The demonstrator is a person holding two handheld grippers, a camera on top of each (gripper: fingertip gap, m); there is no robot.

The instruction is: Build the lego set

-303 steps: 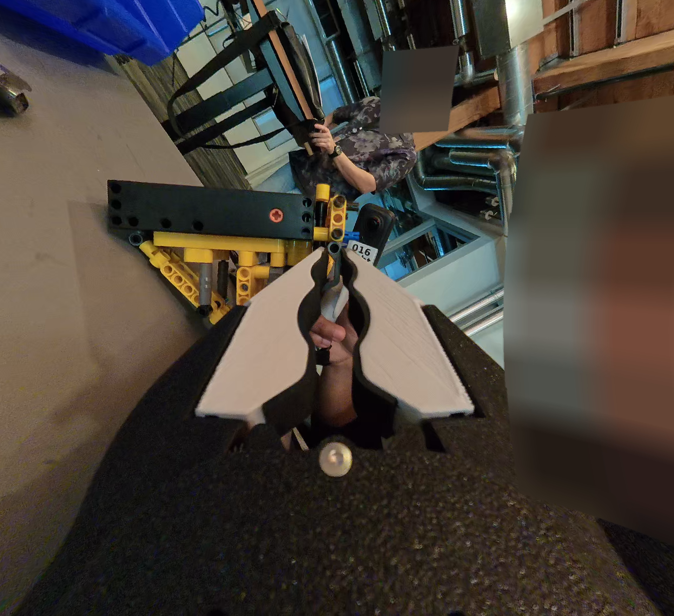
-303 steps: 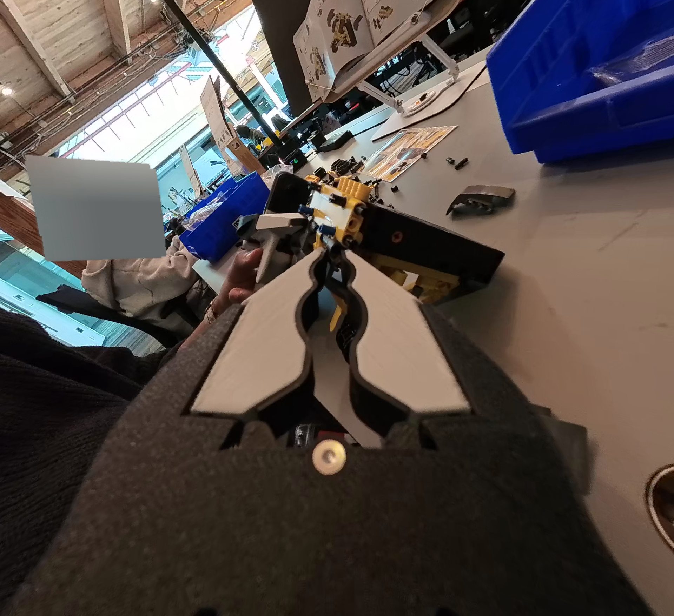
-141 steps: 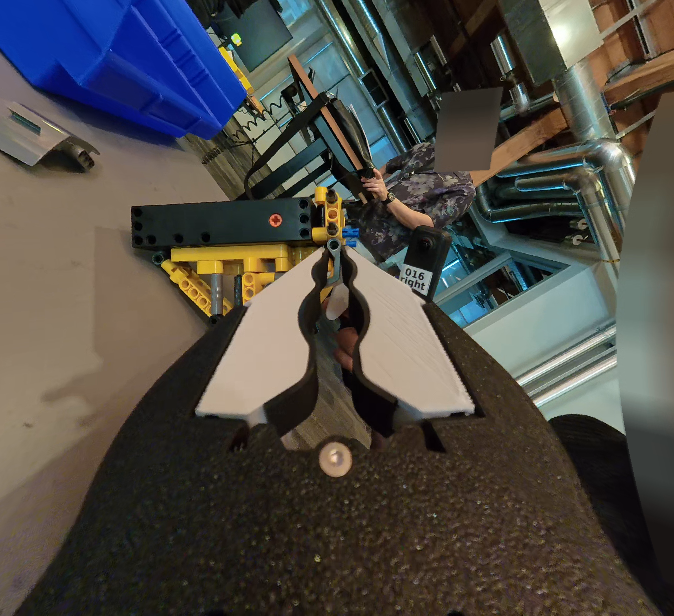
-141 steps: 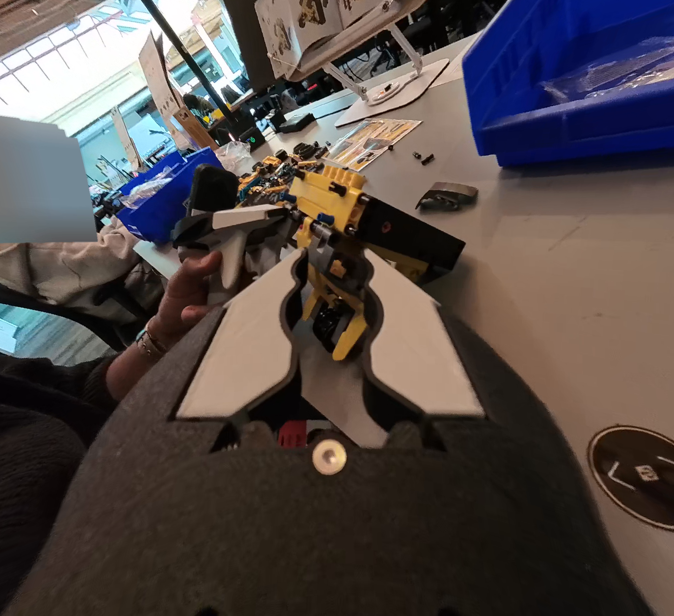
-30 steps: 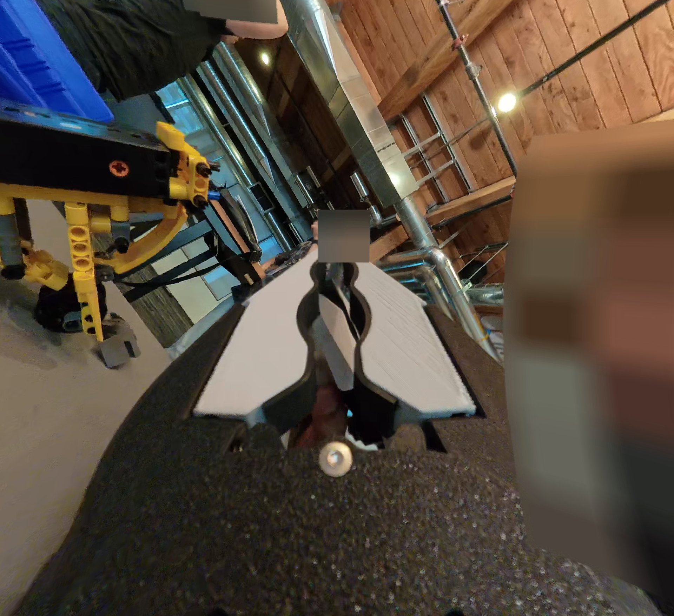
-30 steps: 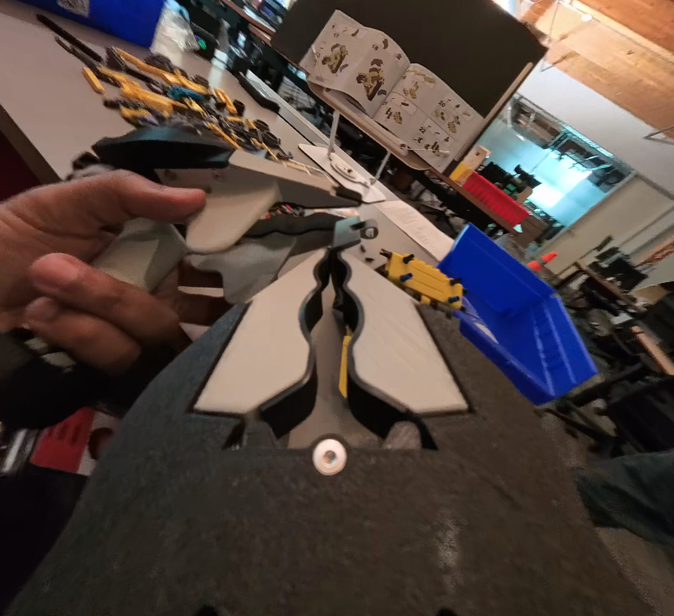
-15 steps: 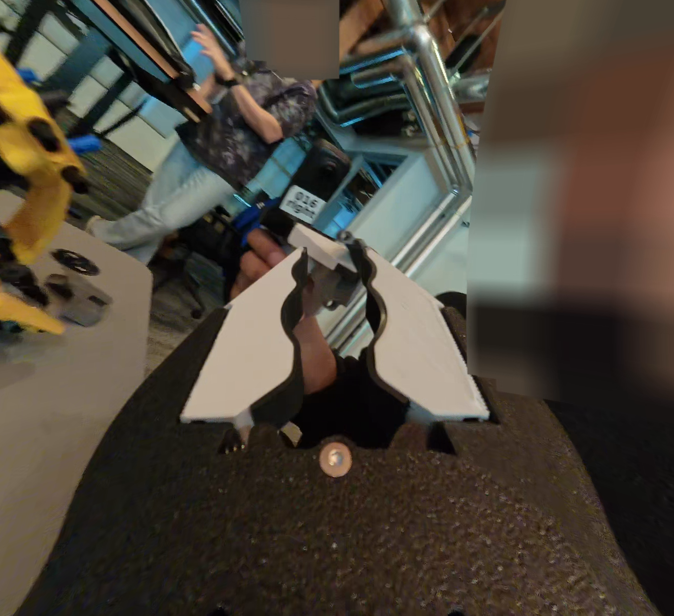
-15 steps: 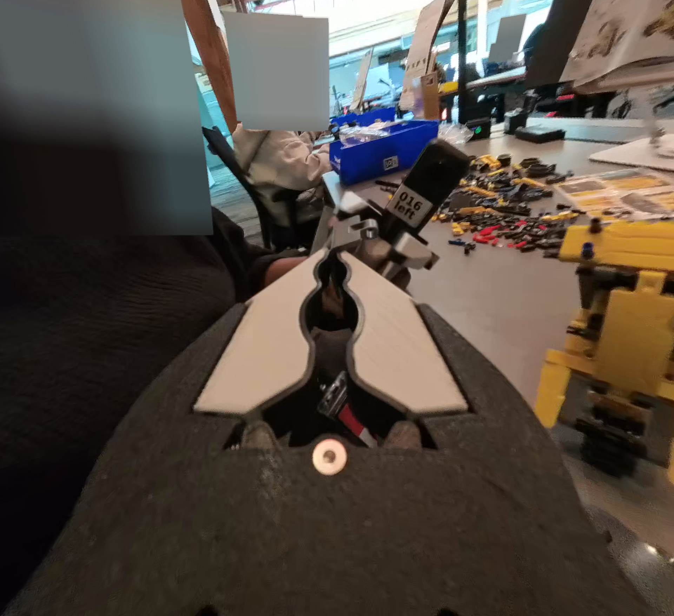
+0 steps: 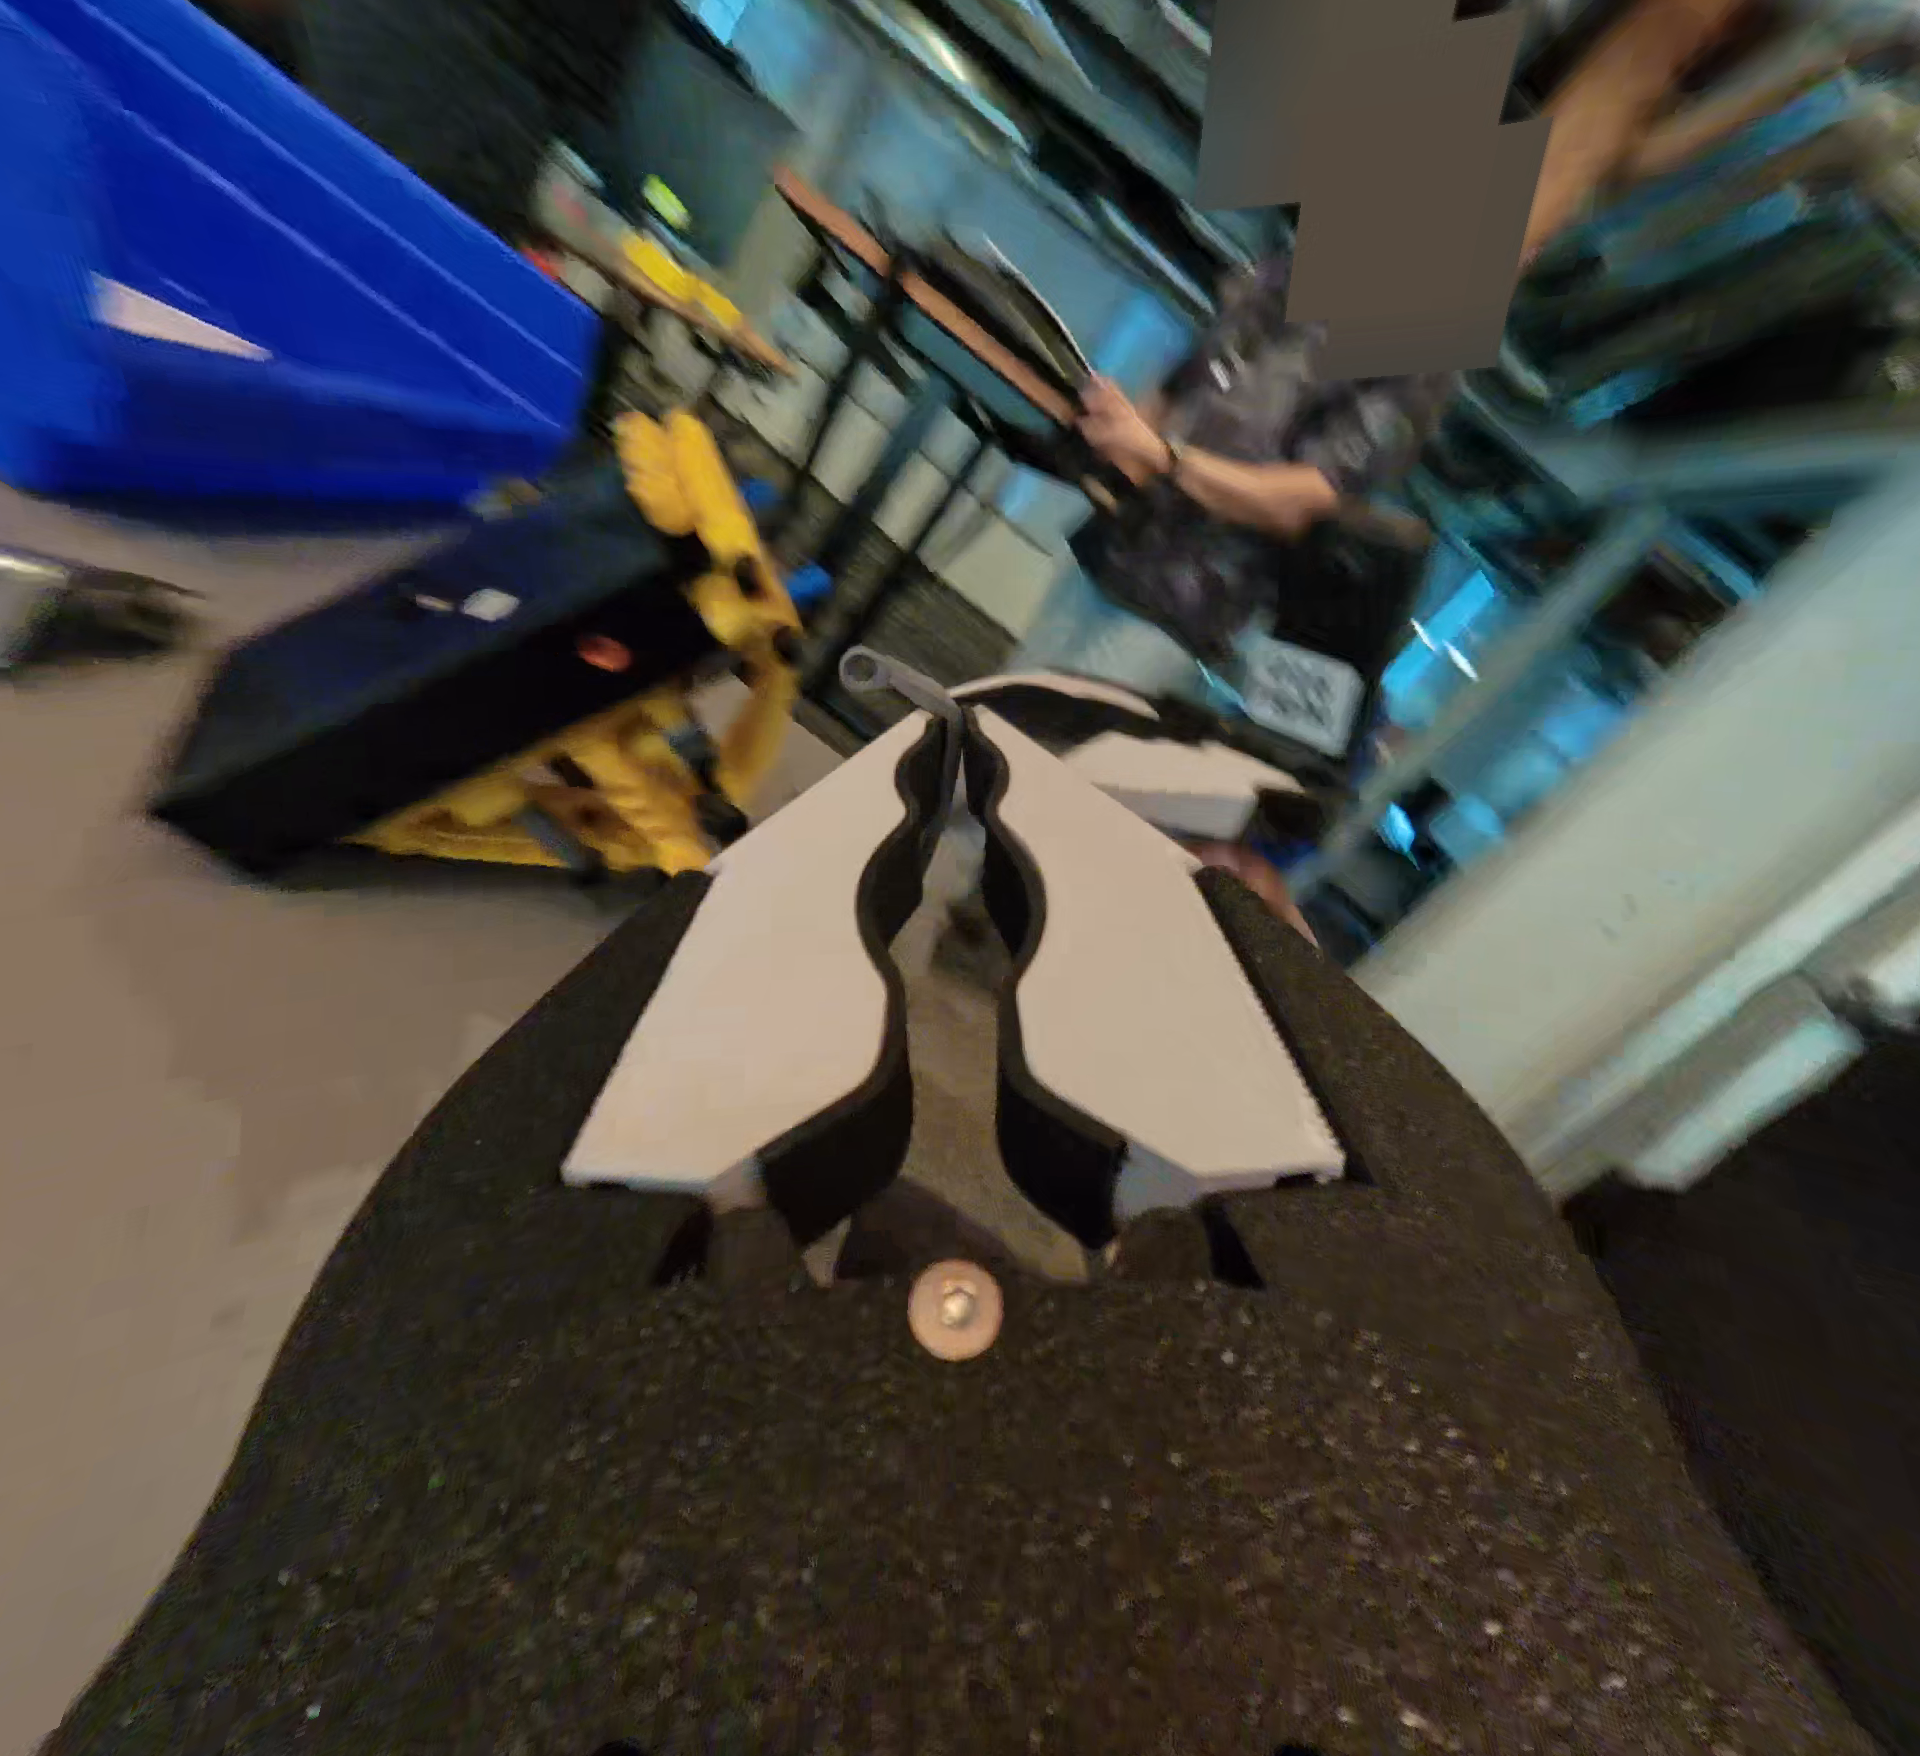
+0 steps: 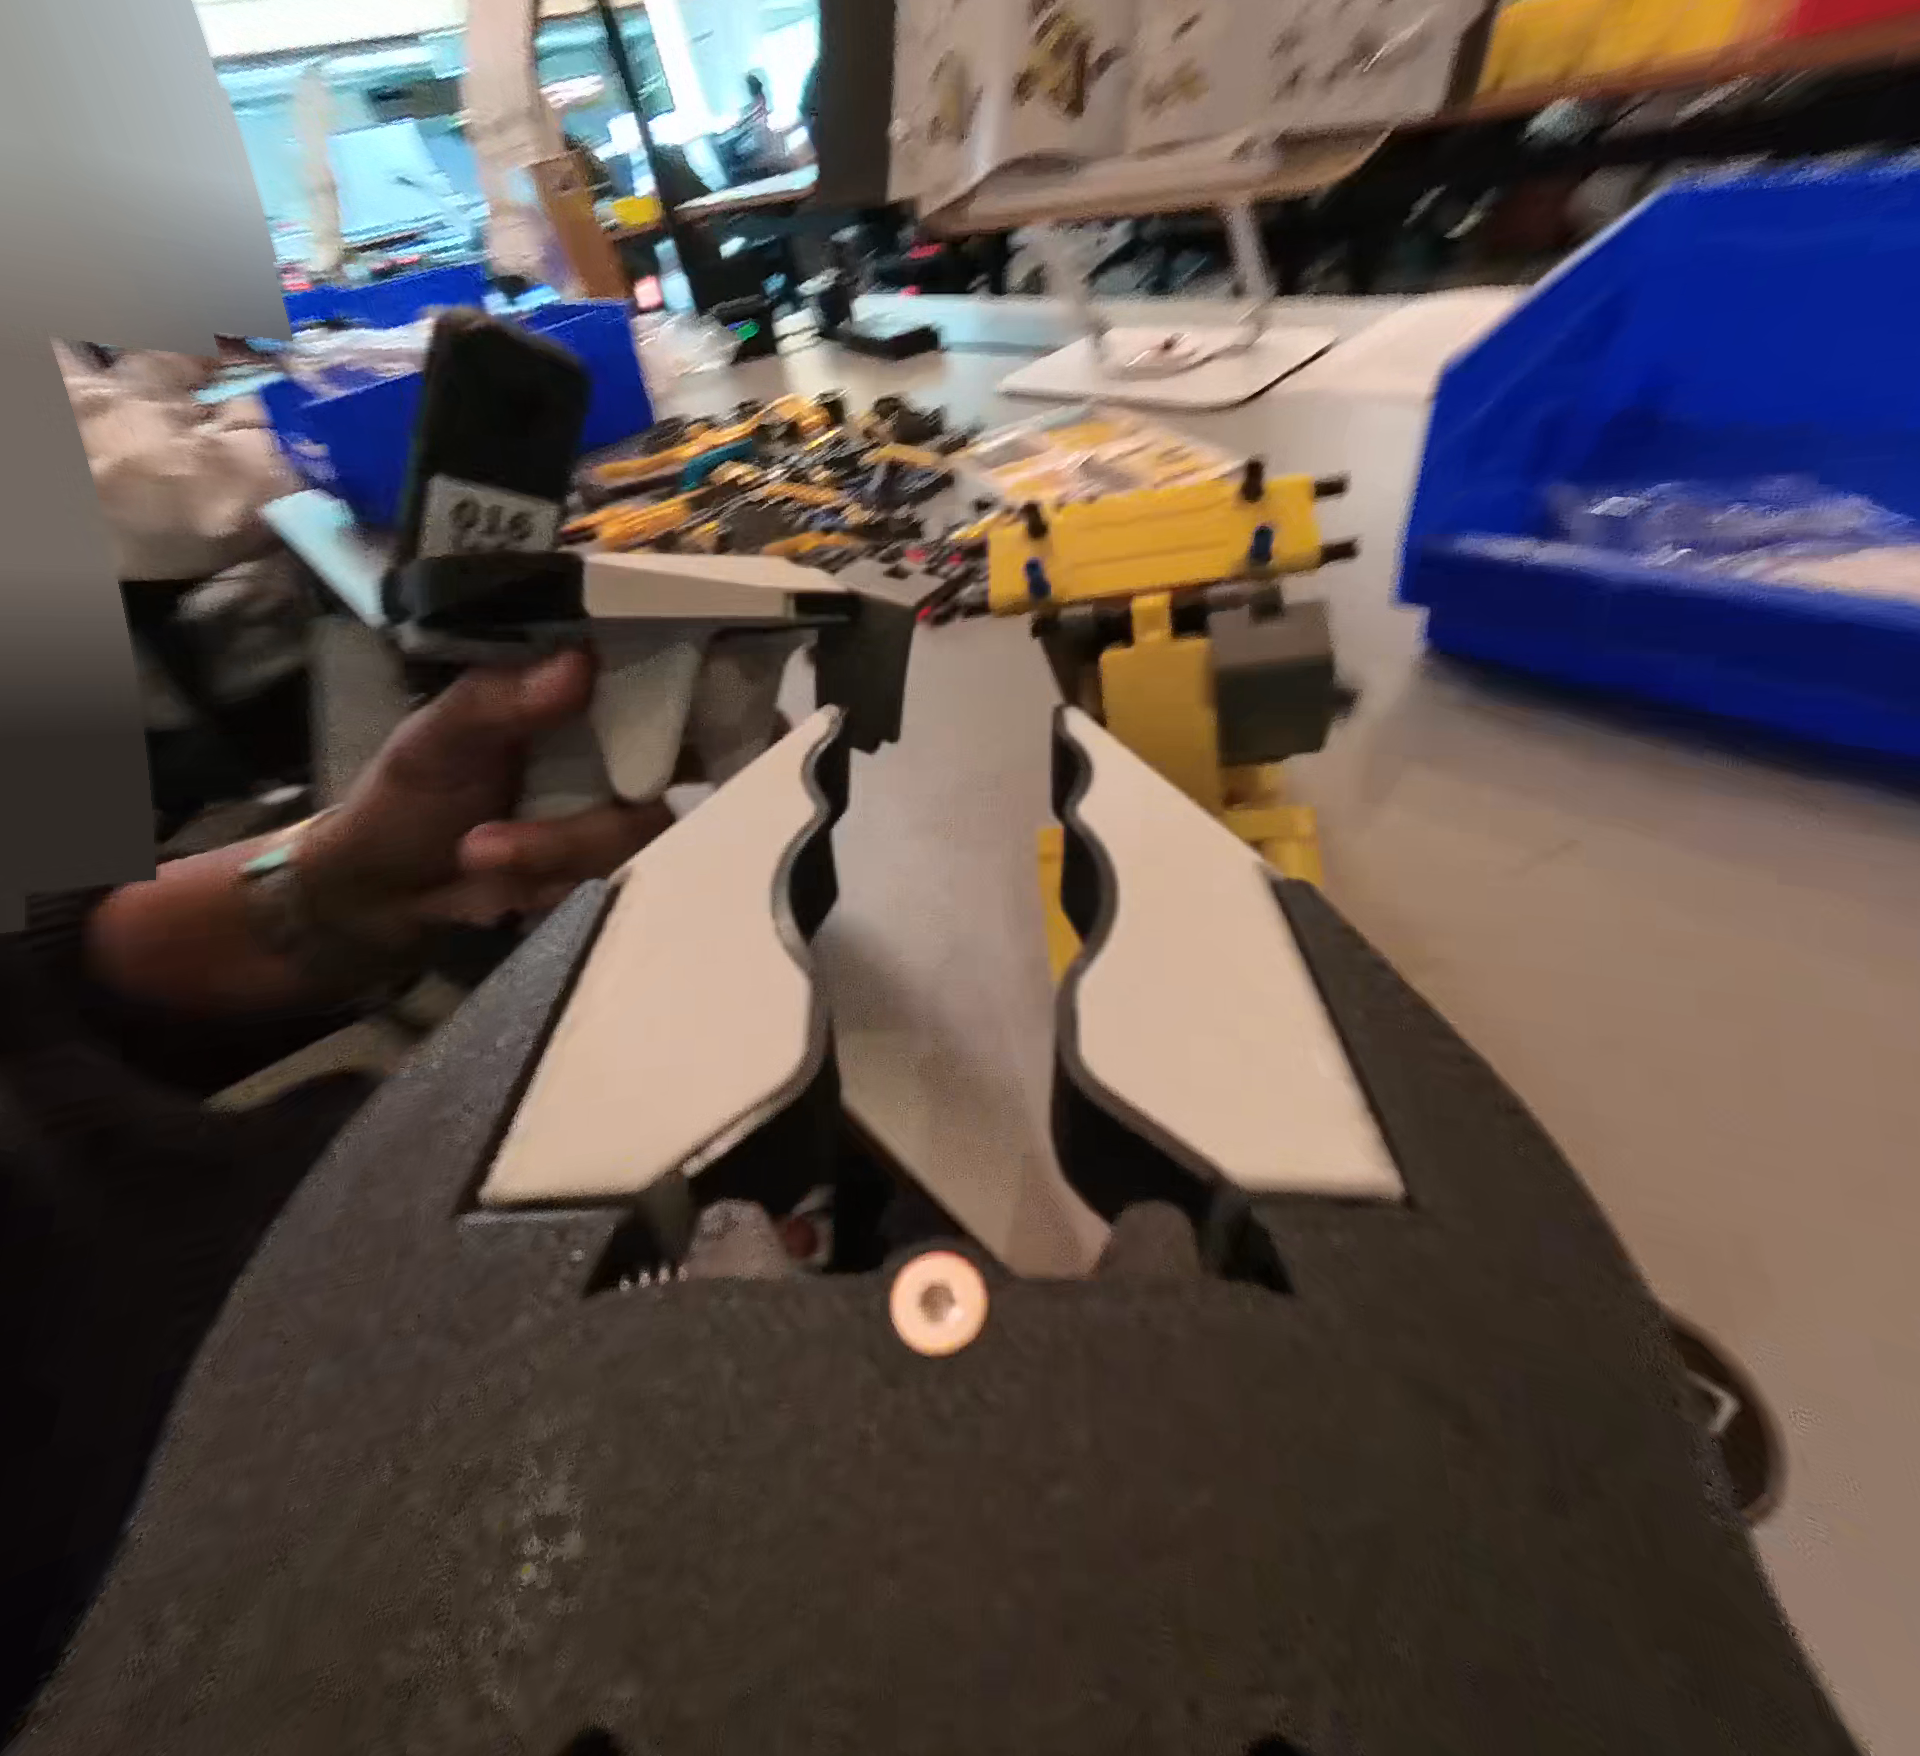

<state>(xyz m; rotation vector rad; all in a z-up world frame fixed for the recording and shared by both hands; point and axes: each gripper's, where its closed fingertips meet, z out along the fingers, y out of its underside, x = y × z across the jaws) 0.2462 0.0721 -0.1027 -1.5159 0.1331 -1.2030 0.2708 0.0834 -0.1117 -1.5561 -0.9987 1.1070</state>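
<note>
Left gripper (image 9: 954, 738) pinches small grey beam piece (image 9: 896, 678); right gripper (image 10: 945, 750) spread, empty.
Grey piece is clamped between the pressed-together left tips, in the air, apart from the yellow-and-black brick-built model (image 9: 488, 698) on the grey table (image 9: 156, 979) near a blue plastic bin (image 9: 239, 293). Piece looks unattached to the model, though blur hides detail. Loose yellow and black parts (image 10: 769, 480) lie behind.

Two grippers show: the left gripper (image 9: 951, 738) pinches one grey pin (image 9: 896, 680), and the right gripper (image 10: 945, 750) holds nothing. One yellow-and-black model (image 10: 1164, 563) stands on one table (image 10: 1558, 927). One open booklet (image 10: 1174, 13) rests on one stand; three blue bins show, the nearest (image 10: 1683, 480) at right, and the loose parts (image 10: 769, 480) are too blurred to count.
</note>
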